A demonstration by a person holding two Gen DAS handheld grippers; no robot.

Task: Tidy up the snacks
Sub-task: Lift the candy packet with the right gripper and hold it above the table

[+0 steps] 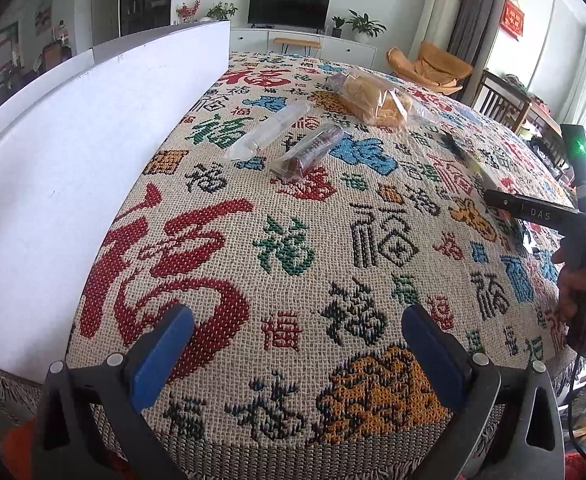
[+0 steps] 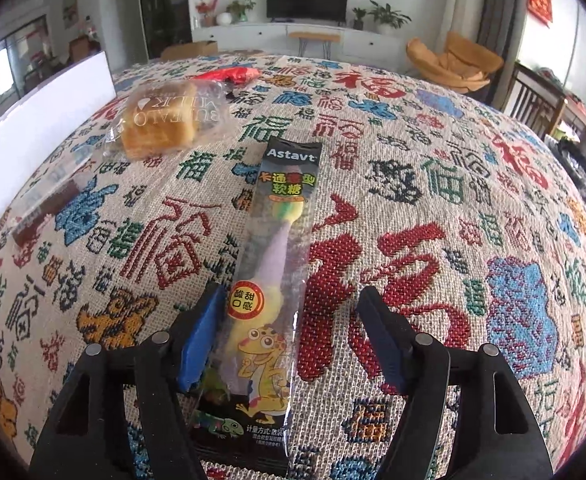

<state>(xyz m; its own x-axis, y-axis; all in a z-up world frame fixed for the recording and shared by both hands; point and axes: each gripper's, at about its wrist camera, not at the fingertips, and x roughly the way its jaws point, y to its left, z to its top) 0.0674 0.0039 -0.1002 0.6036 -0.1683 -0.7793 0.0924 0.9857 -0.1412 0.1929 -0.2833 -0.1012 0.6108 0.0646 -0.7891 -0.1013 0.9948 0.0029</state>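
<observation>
- Straddling the gummy candy packet (image 2: 271, 280), the right gripper (image 2: 289, 344) has its jaws apart; left blue pad (image 2: 199, 344) sits at or very near the packet's edge, right pad clear, so nothing is clamped.
- Key relation: packet's long axis runs straight away from the jaws, along the pointing line, near end between and under the fingers, offset toward the left pad. My read: right hand is the one placed for it; a squeeze would bite across the narrow width.
- Packet: long flat glossy film, black ends, clear middle, yellow lizard print. Likely slippery and floppy.
- Left gripper (image 1: 297, 356): jaws wide apart, empty, over bare cloth, well short of any snack.
- Woven tablecloth (image 2: 433, 184): coarse, nubby, multicolour characters.
- Mid-table: dark biscuit sleeve (image 1: 313, 150) and a clear tube-like pack (image 1: 269, 130), side by side, slanted.
- Further: bagged bread loaf (image 2: 159, 120), soft, blocky, crinkly clear wrap.
- Farthest: red wrapper (image 2: 229, 74).
- White board (image 1: 53, 184) lines the left table edge.
</observation>
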